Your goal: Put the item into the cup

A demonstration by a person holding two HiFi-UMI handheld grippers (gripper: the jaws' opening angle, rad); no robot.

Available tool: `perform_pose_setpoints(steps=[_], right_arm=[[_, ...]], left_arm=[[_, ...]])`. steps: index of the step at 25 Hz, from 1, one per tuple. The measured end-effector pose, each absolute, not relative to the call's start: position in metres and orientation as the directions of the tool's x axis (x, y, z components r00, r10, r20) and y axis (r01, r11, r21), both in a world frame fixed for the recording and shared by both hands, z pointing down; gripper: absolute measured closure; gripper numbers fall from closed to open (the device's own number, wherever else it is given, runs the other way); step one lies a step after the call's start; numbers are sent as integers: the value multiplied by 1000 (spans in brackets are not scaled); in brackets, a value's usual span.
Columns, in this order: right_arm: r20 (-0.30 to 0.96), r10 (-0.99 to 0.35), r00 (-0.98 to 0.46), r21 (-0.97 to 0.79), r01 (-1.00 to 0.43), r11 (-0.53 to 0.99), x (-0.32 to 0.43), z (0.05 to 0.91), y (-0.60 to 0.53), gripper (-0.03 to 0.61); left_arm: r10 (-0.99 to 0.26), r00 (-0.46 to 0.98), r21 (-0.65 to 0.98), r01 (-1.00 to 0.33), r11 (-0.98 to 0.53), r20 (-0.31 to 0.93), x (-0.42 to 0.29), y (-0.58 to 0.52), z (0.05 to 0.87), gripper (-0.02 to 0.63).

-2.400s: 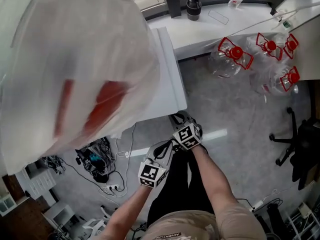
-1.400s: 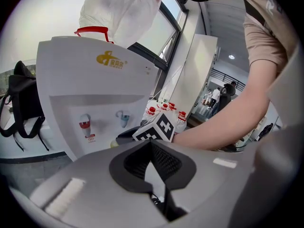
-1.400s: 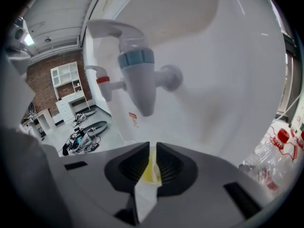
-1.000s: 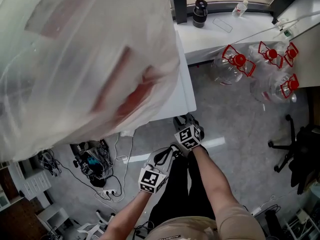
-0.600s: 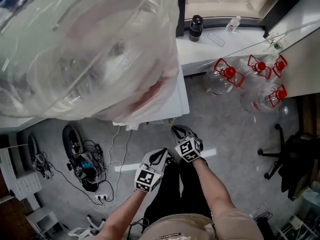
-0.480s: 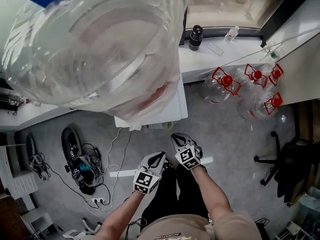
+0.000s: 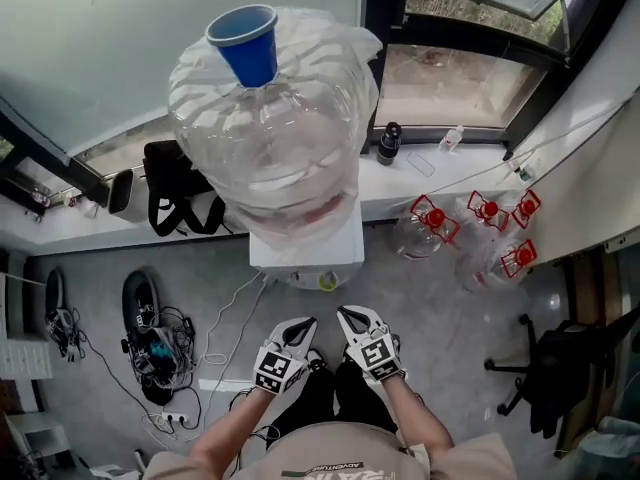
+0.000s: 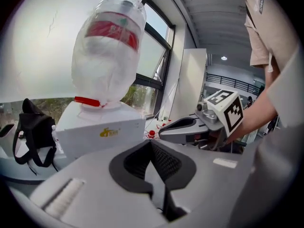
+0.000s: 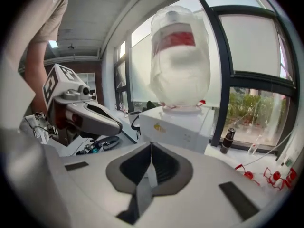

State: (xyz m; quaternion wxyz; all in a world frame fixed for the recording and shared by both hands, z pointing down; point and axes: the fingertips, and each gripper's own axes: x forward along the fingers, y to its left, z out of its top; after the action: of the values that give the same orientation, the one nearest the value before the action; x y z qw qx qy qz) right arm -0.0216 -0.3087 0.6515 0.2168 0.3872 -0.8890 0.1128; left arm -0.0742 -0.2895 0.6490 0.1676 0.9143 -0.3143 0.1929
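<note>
A blue cup (image 7: 245,43) stands on top of a big clear water bottle (image 7: 270,128), which sits upside down on a white dispenser (image 7: 305,248). Both grippers hang low in front of the person, side by side and well short of the dispenser. My left gripper (image 7: 300,326) is shut with nothing in it, its pads meeting in the left gripper view (image 8: 152,144). My right gripper (image 7: 350,315) is likewise shut and empty (image 9: 151,148). The bottle (image 8: 109,51) and dispenser (image 9: 178,125) rise ahead in both gripper views.
A black bag (image 7: 180,193), a dark flask (image 7: 388,143) and a small clear bottle (image 7: 452,138) sit on the window ledge. Several water jugs with red handles (image 7: 480,233) lie on the floor at right. Cables (image 7: 150,353) lie left, a black chair (image 7: 545,368) right.
The head view has drawn back from the bottle: it filled the upper left, and now shows whole with the blue cup on top. Both grippers stay shut and close together.
</note>
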Motion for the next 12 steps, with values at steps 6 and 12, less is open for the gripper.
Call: perform_pose_setpoints(steps=[6,12], right_arm=[[405,-692,-598,-108,-782,613,-14,585,-302,566],[345,-737,-582,19,-781,625,-5,518,-301,566]], left_arm=[[-575,709,117,-665,-737,409,-76,-304,586,606],[-672,663,88,-730,-677,329,-88,-314,526,606]])
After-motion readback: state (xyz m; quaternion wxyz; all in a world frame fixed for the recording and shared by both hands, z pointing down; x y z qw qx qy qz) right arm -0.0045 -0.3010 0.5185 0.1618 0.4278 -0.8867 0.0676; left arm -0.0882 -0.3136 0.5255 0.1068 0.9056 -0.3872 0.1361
